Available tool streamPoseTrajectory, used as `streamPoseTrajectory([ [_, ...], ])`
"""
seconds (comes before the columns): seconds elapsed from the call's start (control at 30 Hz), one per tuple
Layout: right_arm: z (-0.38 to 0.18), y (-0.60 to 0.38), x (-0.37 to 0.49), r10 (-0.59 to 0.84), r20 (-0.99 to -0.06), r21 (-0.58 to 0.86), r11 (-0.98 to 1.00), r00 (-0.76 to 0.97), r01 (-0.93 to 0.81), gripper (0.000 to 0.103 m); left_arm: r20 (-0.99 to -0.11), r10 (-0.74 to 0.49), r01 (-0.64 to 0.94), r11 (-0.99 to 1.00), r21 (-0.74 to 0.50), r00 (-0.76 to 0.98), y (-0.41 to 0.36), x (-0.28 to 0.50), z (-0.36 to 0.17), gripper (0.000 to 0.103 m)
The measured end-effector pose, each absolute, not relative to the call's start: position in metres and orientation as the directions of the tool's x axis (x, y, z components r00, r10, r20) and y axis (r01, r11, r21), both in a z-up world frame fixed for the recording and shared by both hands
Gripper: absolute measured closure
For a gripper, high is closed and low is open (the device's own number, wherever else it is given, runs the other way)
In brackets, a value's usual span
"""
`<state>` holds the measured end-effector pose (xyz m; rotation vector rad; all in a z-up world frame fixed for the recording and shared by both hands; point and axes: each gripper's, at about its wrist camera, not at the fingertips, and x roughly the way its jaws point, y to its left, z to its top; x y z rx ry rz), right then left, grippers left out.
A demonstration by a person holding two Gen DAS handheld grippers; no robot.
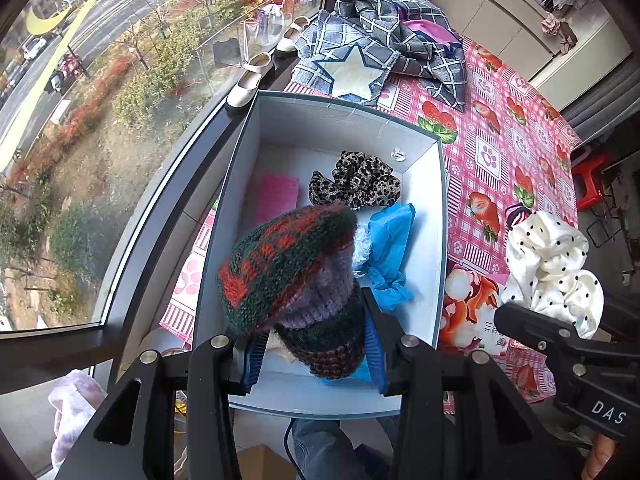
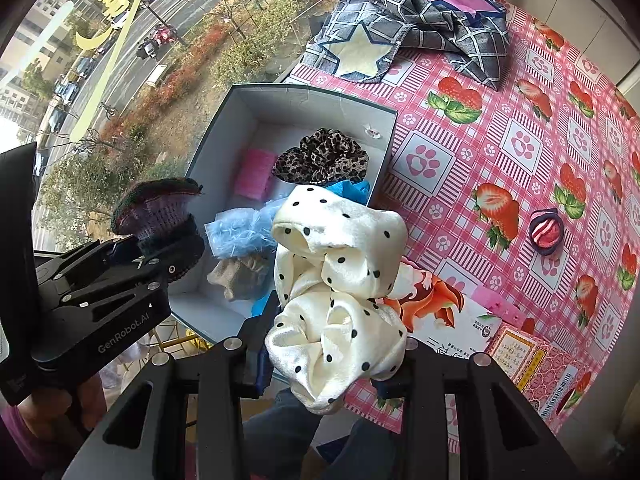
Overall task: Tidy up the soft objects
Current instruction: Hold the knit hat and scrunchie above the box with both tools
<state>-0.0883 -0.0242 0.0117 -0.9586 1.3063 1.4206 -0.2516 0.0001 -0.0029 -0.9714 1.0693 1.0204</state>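
Observation:
My left gripper (image 1: 316, 344) is shut on a red, green and purple knitted hat (image 1: 288, 264) and holds it above the near end of the open white box (image 1: 436, 240). The hat and left gripper also show in the right wrist view (image 2: 160, 224). My right gripper (image 2: 332, 344) is shut on a cream polka-dot scrunchie (image 2: 340, 280), held above the table just right of the box (image 2: 384, 152). In the box lie a leopard scrunchie (image 1: 356, 180), a pink cloth (image 1: 276, 196), a blue cloth (image 1: 390, 248), a fluffy light-blue piece (image 2: 240, 232) and a beige piece (image 2: 240, 276).
The table has a pink strawberry cloth (image 2: 500, 152). A grey checked garment with a star (image 2: 400, 32) lies at the far end. A small striped hair tie (image 2: 546, 232) lies to the right. Printed cartons (image 2: 532, 356) sit near the front edge. Shoes (image 1: 248, 80) stand on the window sill at left.

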Motion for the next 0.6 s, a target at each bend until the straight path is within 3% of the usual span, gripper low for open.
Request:
streamPoseTrajectory([
  [0.6,0.012,-0.018,-0.109,0.122,-0.962,0.242,-0.031,-0.244,-0.97,0.066,-0.975,0.179,-0.97,0.224,-0.09,0.132,-0.003,-0.256,-0.004,0.057],
])
